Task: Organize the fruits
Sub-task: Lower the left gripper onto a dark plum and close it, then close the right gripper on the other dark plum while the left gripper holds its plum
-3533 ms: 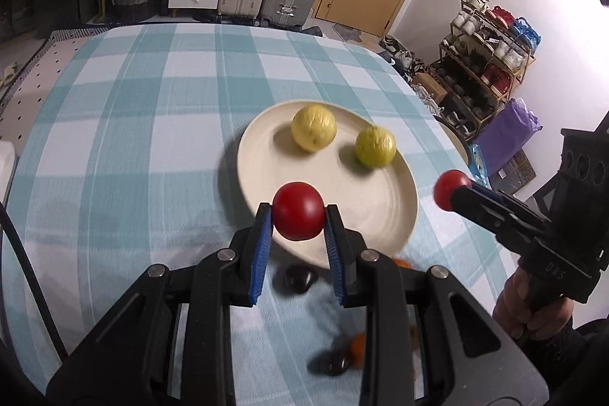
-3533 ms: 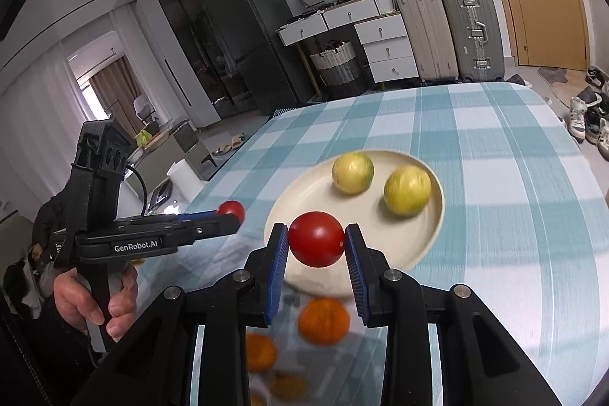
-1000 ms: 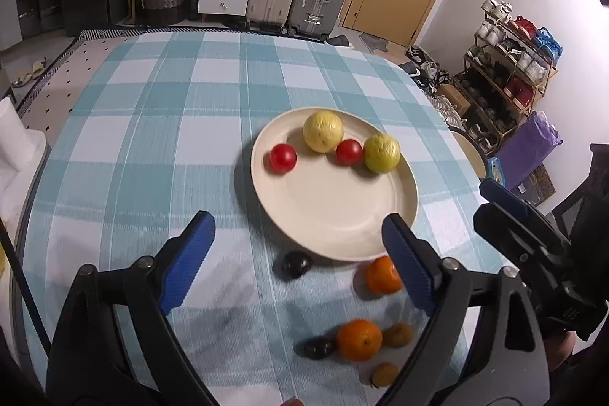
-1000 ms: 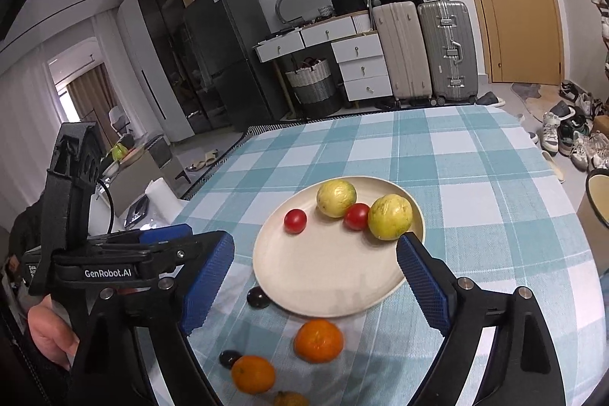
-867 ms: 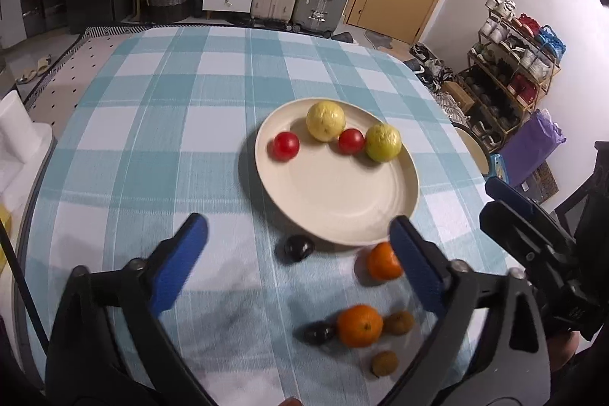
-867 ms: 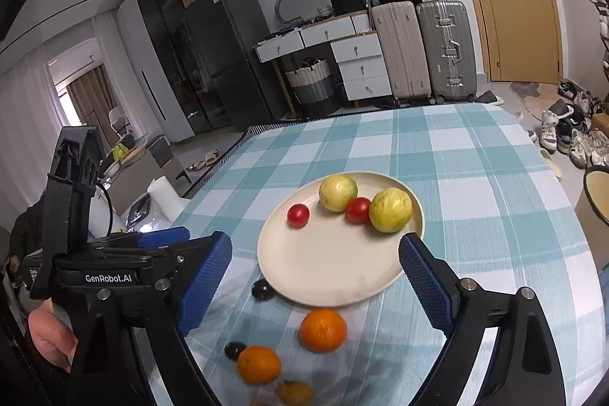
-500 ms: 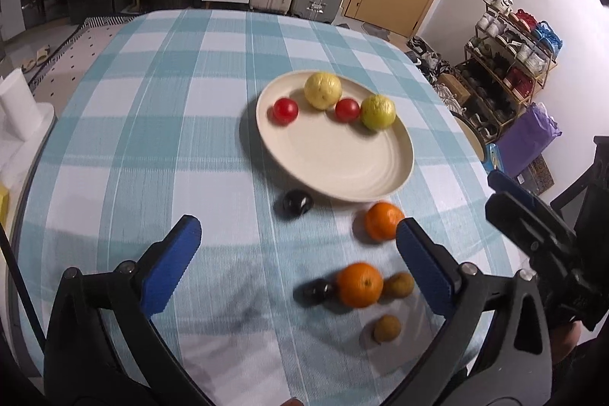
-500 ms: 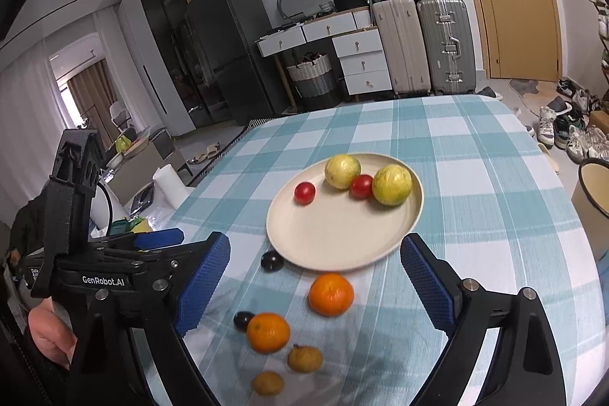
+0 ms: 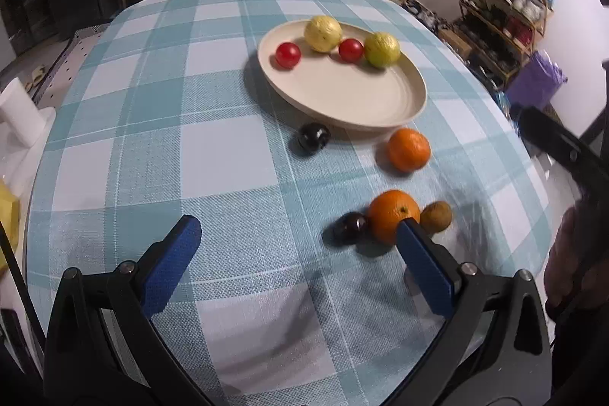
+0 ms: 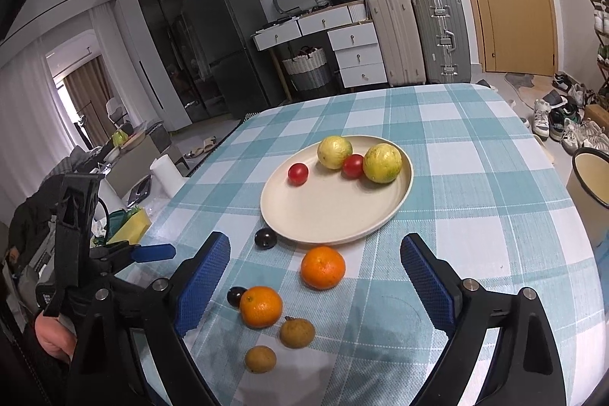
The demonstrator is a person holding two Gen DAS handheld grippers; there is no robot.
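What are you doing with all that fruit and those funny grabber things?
A person is sorting fruit onto a plate with a grabber in each hand. Two yellow fruits and two red tomatoes already sit on it. Two oranges, two dark plums and two small brown fruits lie on the checked tablecloth. The left gripper and right gripper have their jaws open, holding nothing.

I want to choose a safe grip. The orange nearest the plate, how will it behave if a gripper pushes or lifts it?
The orange looks round and lies free on the flat tablecloth, so a push would probably make it roll. Its skin looks dimpled and matt, so the textured pads of the right gripper should hold it without much slipping. It seems firm, not fragile.
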